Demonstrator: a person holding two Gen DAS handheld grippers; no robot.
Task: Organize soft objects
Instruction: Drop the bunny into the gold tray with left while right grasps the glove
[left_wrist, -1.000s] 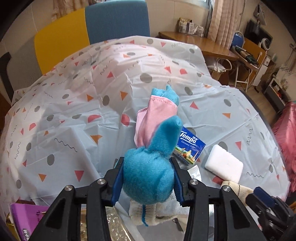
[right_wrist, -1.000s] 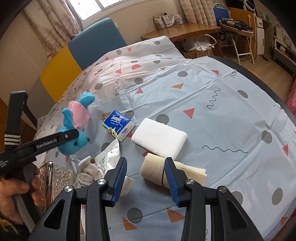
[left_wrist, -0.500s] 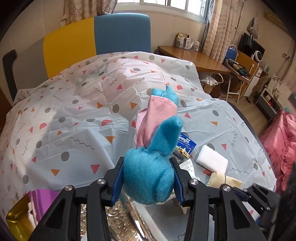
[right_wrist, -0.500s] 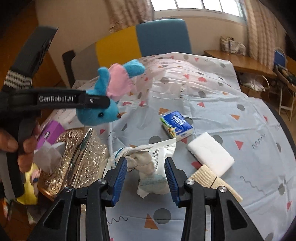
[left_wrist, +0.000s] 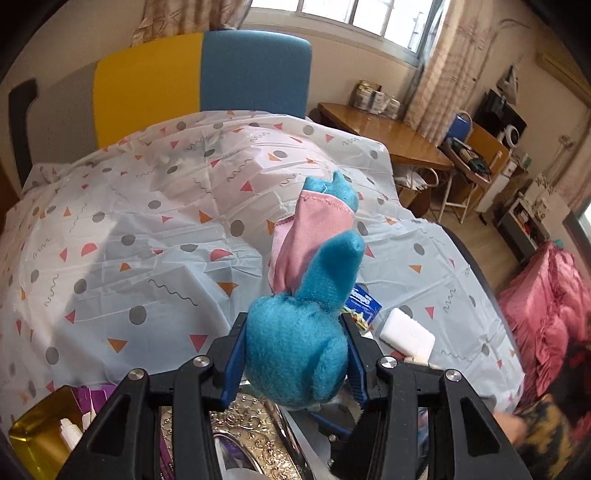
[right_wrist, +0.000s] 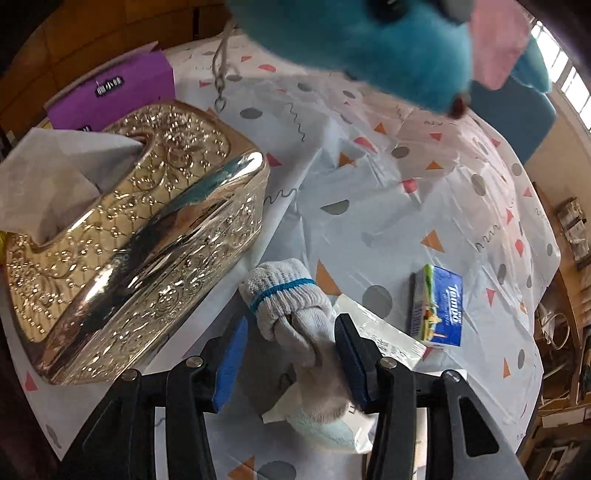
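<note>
A blue plush toy (left_wrist: 295, 354) with pink ears is pinched at its body by my left gripper (left_wrist: 293, 363), which holds it in the air above the table; the right wrist view catches it overhead (right_wrist: 399, 48). My right gripper (right_wrist: 290, 354) points down at a rolled white glove (right_wrist: 284, 295) with a blue band. The glove lies between its jaws, which are opening, with a gap at the left pad. Under the glove lies a white plastic packet (right_wrist: 384, 339).
A gold embossed tissue box (right_wrist: 140, 236) stands just left of the glove, a purple box (right_wrist: 110, 92) behind it. A blue Tempo tissue pack (right_wrist: 439, 310) and a white sponge (left_wrist: 406, 334) lie on the patterned tablecloth (left_wrist: 147, 229). Chairs stand at the far edge.
The left gripper has risen with the plush toy. The right gripper has swung left from the beige bandage roll to over the white glove and rolled, so the tissue box now fills its left side.
</note>
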